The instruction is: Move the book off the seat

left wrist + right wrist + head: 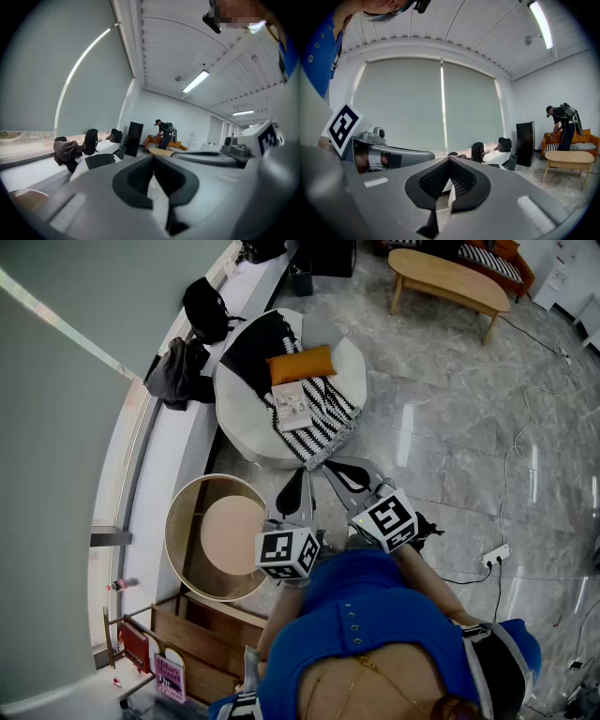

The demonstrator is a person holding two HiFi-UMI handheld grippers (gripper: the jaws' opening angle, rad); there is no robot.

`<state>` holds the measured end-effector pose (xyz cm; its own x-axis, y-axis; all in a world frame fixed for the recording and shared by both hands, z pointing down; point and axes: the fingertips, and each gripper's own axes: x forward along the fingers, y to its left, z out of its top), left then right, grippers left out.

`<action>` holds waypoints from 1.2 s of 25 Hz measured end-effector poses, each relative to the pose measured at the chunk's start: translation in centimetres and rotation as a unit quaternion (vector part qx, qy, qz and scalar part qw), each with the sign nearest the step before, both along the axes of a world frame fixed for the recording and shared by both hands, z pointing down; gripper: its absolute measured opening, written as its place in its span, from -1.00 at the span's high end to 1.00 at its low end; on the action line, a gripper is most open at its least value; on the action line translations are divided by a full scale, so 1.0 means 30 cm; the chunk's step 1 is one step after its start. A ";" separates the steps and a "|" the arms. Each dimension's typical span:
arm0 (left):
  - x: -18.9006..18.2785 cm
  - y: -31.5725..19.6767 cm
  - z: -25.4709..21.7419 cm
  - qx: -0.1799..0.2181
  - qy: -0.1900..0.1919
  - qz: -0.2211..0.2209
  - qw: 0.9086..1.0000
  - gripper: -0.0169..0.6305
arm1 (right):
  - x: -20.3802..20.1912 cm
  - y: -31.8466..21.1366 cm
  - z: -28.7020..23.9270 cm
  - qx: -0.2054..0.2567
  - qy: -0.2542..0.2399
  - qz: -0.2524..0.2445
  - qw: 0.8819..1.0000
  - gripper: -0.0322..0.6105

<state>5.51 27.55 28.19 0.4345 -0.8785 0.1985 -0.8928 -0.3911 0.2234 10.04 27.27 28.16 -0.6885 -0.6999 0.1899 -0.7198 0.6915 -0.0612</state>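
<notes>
A book (293, 405) with a pale cover lies on the round white seat (236, 432). It rests on a black-and-white striped blanket (328, 418), just in front of an orange cushion (301, 364). Both grippers hover side by side over the floor, short of the seat and apart from the book. My left gripper (300, 476) is shut with nothing in it, its jaws meeting at the tip (152, 157). My right gripper (330, 466) is likewise shut and empty (449, 160). In the left gripper view the seat (96, 161) shows low at the left.
A round wooden side table (217, 535) stands left of the grippers, with wooden shelving (202, 634) below it. Dark bags (206, 307) lie on the window ledge. A wooden coffee table (445, 277) stands at the far right, a power strip (494, 554) lies on the floor. A person (563, 123) bends by a far sofa.
</notes>
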 end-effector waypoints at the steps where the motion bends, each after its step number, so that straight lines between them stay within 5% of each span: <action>1: 0.005 0.005 0.005 0.000 -0.002 0.001 1.000 0.94 | 0.005 0.004 0.004 -0.001 0.000 0.001 1.000 0.90; 22: 0.187 -0.092 0.092 -0.031 0.036 -0.005 0.999 0.94 | 0.218 -0.114 0.054 -0.022 -0.024 -0.022 0.999 0.90; 30: 0.134 -0.284 0.134 -0.038 0.037 -0.020 0.998 0.94 | 0.209 -0.295 0.087 -0.032 -0.032 -0.016 0.999 0.89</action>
<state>9.55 19.04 32.22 0.4146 -0.8795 0.2338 -0.8878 -0.3344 0.3163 16.32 18.43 30.77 -0.7219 -0.6660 0.1881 -0.6913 0.7068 -0.1502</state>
